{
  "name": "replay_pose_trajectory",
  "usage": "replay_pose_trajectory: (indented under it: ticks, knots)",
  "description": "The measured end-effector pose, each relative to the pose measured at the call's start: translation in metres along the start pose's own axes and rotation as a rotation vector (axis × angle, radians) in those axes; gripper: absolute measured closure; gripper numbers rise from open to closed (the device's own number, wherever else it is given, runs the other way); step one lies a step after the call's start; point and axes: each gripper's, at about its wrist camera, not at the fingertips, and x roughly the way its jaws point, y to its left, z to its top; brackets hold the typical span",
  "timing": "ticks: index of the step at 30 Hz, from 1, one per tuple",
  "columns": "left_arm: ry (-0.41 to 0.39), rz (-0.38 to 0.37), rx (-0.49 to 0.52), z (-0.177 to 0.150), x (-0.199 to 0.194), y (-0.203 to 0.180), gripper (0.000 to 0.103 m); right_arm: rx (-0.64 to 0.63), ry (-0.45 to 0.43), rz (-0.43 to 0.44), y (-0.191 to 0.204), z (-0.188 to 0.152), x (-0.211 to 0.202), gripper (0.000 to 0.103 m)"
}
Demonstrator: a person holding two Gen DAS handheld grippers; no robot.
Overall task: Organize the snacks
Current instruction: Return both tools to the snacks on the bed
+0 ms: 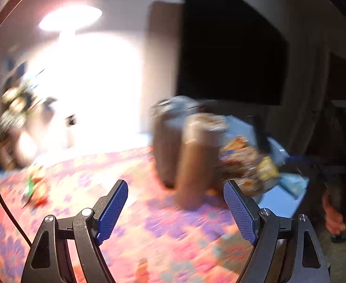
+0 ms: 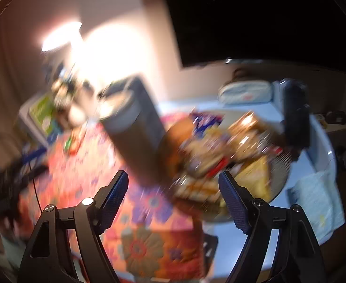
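Observation:
Both views are motion-blurred. A pile of snack packets [image 2: 222, 146] lies in a round wire basket [image 2: 279, 172] on the table; it also shows in the left wrist view [image 1: 246, 165]. My left gripper [image 1: 175, 188] is open and empty above the floral tablecloth [image 1: 125, 224], short of a tall brown container [image 1: 196, 155]. My right gripper [image 2: 173, 179] is open and empty, just in front of the basket. A few loose small snacks [image 1: 35, 188] lie far left on the cloth.
A grey cylindrical container [image 2: 130, 127] stands left of the basket. A dark screen [image 1: 229, 54] hangs on the wall behind. A bright lamp [image 1: 71, 17] glares at left. A light blue cloth [image 2: 319, 202] lies at right. A pale pouch [image 2: 246, 92] lies behind.

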Motion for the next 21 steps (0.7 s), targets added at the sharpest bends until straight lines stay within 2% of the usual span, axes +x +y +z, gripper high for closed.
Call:
replay_pose_trajectory:
  ticks: [6, 10, 14, 17, 21]
  knots:
    - [0.03, 0.128, -0.137, -0.031, -0.011, 0.089, 0.022, -0.12, 0.14, 0.116, 0.07, -0.031, 0.052, 0.024]
    - [0.05, 0.188, -0.24, -0.051, -0.021, 0.149, 0.022, -0.186, 0.245, 0.166, 0.117, -0.029, 0.105, 0.024]
    - [0.072, 0.257, -0.277, -0.068, -0.019, 0.198, 0.022, -0.236, 0.298, 0.196, 0.161, -0.024, 0.149, 0.024]
    - [0.101, 0.287, -0.296, -0.074, -0.012, 0.231, 0.022, -0.243, 0.321, 0.224, 0.187, -0.013, 0.178, 0.024]
    - [0.135, 0.279, -0.323, -0.071, 0.005, 0.272, 0.022, -0.222, 0.354, 0.265, 0.207, -0.002, 0.213, 0.024]
